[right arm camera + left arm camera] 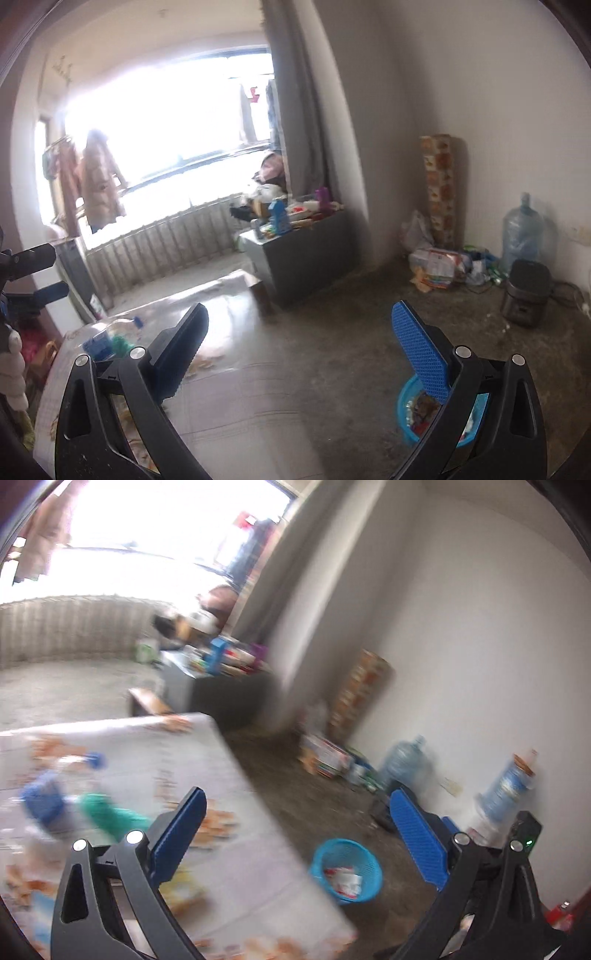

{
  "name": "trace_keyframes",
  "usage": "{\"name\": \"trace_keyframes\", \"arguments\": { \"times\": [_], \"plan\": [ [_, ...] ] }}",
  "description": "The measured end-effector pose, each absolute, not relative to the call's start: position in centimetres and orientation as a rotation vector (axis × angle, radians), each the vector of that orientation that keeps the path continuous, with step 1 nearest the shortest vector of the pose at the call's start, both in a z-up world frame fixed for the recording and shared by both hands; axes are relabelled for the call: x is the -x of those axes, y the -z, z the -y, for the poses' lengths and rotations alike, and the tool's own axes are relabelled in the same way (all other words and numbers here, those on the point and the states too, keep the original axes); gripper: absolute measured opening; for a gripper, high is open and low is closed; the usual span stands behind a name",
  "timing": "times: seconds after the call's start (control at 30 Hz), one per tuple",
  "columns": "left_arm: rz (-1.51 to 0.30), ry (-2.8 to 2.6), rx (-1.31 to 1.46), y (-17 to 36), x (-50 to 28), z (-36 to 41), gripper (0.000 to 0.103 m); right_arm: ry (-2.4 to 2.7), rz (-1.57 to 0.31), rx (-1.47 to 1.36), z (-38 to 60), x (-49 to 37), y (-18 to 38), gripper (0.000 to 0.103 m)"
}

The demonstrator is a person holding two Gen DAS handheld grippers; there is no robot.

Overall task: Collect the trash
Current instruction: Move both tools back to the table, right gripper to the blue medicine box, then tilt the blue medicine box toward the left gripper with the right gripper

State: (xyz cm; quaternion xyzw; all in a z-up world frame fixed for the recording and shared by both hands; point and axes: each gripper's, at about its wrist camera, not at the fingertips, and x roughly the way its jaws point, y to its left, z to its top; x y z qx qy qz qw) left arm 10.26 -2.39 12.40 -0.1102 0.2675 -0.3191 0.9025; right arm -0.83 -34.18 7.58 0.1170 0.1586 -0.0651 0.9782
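A: State of the grippers?
B: Left gripper (297, 808) and right gripper (299, 325): jaws spread wide, nothing between them.
A: Location of the trash?
B: Wrappers lie in the blue basket (347, 873) on the concrete floor (295, 786), beside the table (229, 775).

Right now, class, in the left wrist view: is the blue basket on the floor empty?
No. The blue basket on the floor beside the table already holds crumpled white and red wrappers.
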Motion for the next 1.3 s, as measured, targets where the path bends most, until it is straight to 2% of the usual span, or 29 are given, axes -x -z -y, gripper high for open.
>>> {"name": "trace_keyframes", "arguments": {
  "times": [0.17,0.33,0.7,0.8,0.9,0.97,1.03,1.17,1.3],
  "plan": [
    [-0.523,0.482,0.23,-12.1,-8.2,-5.9,0.097,0.034,-0.318,-0.218,31.2,-0.5,-7.9,0.095],
    [-0.566,0.385,0.263,-9.2,-6.1,-11.2,0.097,-0.057,-0.354,-0.222,29.0,-1.7,-7.7,0.095],
    [-0.689,0.351,0.306,-3.4,-3.8,-14.1,0.097,-0.23,-0.48,-0.216,22.6,-4.8,-6.3,0.094],
    [-0.746,0.353,0.284,-1.9,-3.8,-13.9,0.088,-0.329,-0.537,-0.225,19.9,-5.6,-5.6,0.086],
    [-0.814,0.316,0.255,0.2,-3.7,-14.1,0.072,-0.444,-0.618,-0.243,16.9,-7.1,-4.3,0.069],
    [-0.855,0.297,0.256,1.6,-4.0,-14.4,0.057,-0.519,-0.688,-0.249,14.9,-8.3,-3.2,0.052],
    [-0.888,0.293,0.278,2.7,-4.4,-14.8,0.048,-0.593,-0.759,-0.249,12.8,-9.3,-2.3,0.045],
    [-0.935,0.296,0.301,4.6,-5.1,-15.3,0.028,-0.714,-0.866,-0.208,8.5,-10.7,-0.6,0.042],
    [-0.944,0.281,0.279,5.5,-5.5,-15.6,0.015,-0.755,-0.934,-0.172,6.1,-12.1,0.7,0.043]
  ]
}}
